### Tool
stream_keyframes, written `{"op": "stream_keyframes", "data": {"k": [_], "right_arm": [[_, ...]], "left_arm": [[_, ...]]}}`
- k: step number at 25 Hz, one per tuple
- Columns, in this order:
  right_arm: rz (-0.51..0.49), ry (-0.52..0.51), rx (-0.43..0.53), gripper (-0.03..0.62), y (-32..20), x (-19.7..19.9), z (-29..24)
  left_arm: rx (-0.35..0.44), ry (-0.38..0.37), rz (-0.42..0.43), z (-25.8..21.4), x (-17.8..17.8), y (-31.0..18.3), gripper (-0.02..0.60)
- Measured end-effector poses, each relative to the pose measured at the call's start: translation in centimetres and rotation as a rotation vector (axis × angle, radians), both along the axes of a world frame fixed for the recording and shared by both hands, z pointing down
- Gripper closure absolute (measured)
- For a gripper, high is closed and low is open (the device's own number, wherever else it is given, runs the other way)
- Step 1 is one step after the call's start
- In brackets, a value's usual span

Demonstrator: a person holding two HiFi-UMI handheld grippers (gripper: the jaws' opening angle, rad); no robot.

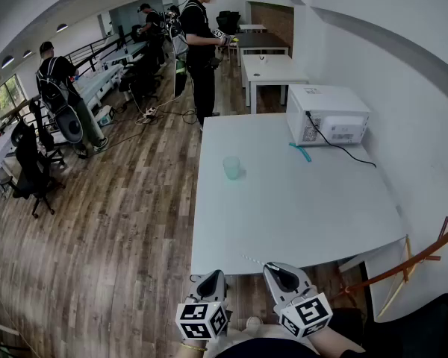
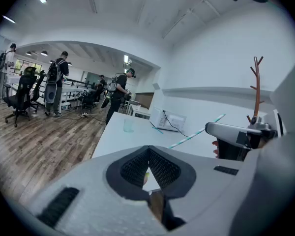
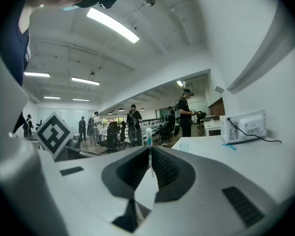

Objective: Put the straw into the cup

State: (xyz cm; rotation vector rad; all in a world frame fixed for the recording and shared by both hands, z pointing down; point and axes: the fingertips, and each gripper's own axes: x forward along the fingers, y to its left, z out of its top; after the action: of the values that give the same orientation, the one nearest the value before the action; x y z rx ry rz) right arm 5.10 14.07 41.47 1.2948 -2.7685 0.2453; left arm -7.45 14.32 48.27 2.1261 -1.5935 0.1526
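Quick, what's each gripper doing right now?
Left gripper: closed, empty.
Right gripper: closed on the straw.

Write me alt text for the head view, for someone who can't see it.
From above, the right tongs pinch a striped straw at the near edge of a white table, the left tongs shut and empty beside them. A clear cup stands farther along the table, a white microwave at its far right corner.
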Motion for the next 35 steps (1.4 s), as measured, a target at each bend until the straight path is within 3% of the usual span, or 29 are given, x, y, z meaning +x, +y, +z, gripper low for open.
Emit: {"op": "stream_keyframes", "data": {"k": [8,35], "right_arm": [[0.012,-0.024,-0.011,0.554,-0.5,3.8,1.1],[-0.018,-0.076,-0.026,0.553,-1.6,4.8,1.4]], "left_arm": [[0.028,-0.041,0.03,-0.3,3.8,-0.8,0.565],[0.005,-0.047,-0.039,0.4,3.7,-1.0,0.566]]}}
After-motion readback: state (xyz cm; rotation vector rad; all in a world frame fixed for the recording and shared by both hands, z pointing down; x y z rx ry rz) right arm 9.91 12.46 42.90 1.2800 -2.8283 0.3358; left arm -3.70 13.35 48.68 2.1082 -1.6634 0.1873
